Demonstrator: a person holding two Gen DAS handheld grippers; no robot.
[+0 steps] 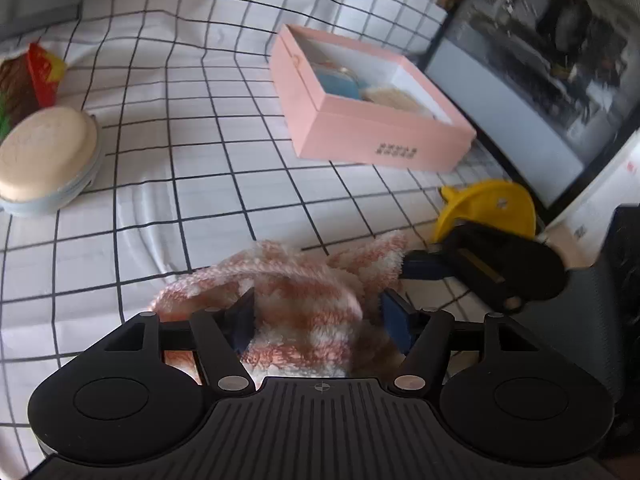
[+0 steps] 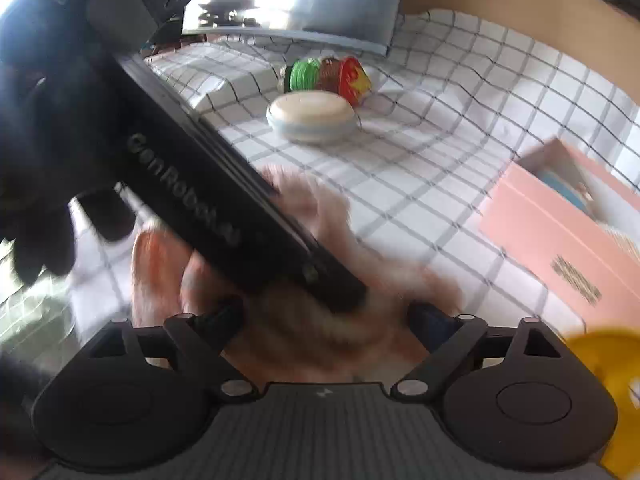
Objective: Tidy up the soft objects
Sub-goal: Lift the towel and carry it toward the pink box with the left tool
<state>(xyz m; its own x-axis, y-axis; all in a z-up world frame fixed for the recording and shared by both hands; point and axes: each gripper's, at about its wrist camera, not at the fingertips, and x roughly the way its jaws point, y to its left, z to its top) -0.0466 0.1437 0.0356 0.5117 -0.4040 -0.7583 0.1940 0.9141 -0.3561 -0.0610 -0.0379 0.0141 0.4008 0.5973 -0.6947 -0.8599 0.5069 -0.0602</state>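
Left gripper [image 1: 318, 314]: two blue-padded fingers [image 1: 244, 320] set wide, straddling one fluffy pink-and-white striped sock [image 1: 304, 300] on checked cloth [image 1: 192, 168]; grip unclear. Right gripper [image 2: 326, 322]: fingers spread wide around same sock [image 2: 320, 336], blurred. One rigid pink rectangular box [image 1: 384, 136] at 1 o'clock, open, two soft items inside. One round cream cushion [image 1: 44, 156] at 10 o'clock. One yellow plastic funnel [image 1: 492, 208] at 2 o'clock.
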